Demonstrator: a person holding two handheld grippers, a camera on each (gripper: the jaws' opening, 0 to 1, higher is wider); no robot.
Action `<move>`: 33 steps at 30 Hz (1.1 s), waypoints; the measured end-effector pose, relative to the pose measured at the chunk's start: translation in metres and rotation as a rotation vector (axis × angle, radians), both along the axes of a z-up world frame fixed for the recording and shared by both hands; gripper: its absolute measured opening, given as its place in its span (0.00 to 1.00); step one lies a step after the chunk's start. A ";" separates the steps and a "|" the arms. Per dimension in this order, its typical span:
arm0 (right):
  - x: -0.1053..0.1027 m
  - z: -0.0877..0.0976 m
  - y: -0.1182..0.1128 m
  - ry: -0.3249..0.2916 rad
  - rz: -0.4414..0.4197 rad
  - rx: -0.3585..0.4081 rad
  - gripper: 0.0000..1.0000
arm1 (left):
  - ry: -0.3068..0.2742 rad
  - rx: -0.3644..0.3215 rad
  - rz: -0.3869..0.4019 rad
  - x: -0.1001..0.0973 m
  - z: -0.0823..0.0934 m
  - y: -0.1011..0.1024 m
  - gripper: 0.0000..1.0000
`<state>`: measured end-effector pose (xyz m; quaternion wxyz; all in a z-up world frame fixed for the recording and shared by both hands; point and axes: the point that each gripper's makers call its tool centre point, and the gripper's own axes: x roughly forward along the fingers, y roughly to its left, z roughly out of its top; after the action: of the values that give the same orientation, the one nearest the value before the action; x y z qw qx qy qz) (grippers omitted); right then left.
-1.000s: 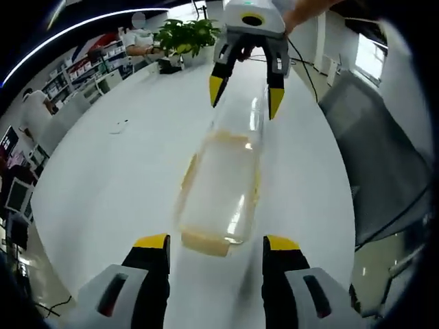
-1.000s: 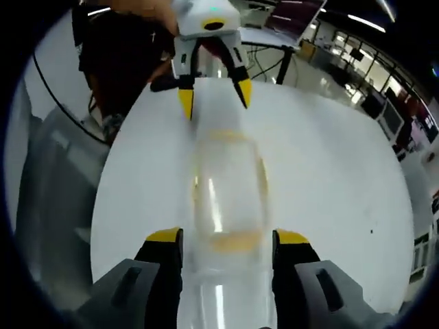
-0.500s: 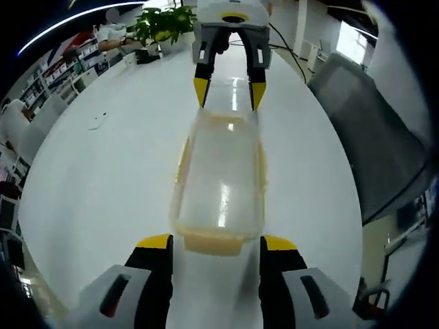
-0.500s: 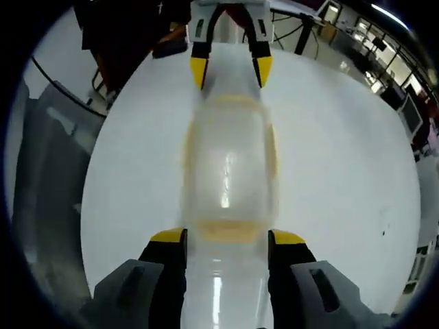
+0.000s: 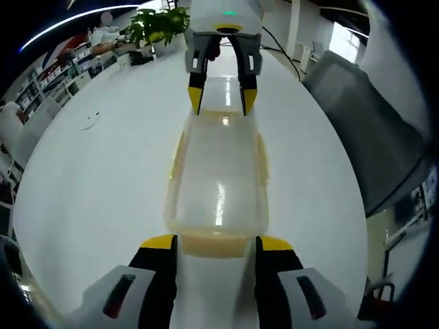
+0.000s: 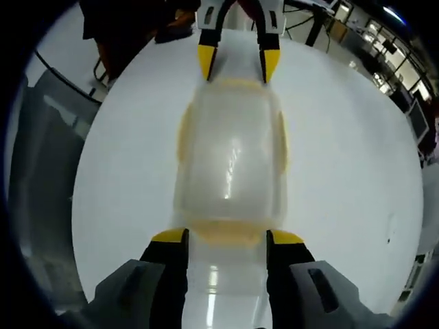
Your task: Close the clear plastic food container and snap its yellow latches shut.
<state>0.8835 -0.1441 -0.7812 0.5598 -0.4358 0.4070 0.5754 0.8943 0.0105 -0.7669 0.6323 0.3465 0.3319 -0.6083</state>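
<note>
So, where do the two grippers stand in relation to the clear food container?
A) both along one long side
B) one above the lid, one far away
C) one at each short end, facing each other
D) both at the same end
C: in the left gripper view the left gripper is at the near end of the container and the right gripper at the far end.
</note>
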 end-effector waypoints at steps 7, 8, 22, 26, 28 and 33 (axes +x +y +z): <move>0.004 -0.004 -0.003 -0.002 -0.005 -0.005 0.41 | 0.010 -0.021 0.007 0.003 -0.003 -0.002 0.37; 0.004 -0.005 -0.003 -0.001 -0.006 -0.005 0.41 | 0.021 -0.030 0.013 0.002 -0.003 -0.003 0.36; 0.003 -0.009 -0.003 0.013 0.002 -0.012 0.38 | 0.022 0.004 -0.065 -0.006 -0.012 0.002 0.36; 0.006 -0.009 -0.002 0.015 0.008 -0.010 0.38 | 0.014 0.003 -0.064 -0.004 -0.013 -0.001 0.34; 0.005 -0.009 -0.002 0.015 0.010 -0.008 0.38 | 0.015 -0.004 -0.063 0.001 -0.015 0.002 0.34; 0.006 -0.008 -0.002 0.012 0.006 -0.005 0.38 | 0.014 -0.011 -0.056 0.001 -0.015 0.003 0.34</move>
<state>0.8892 -0.1461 -0.7894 0.5545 -0.4348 0.4106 0.5786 0.8949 0.0132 -0.7815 0.6147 0.3477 0.3233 -0.6299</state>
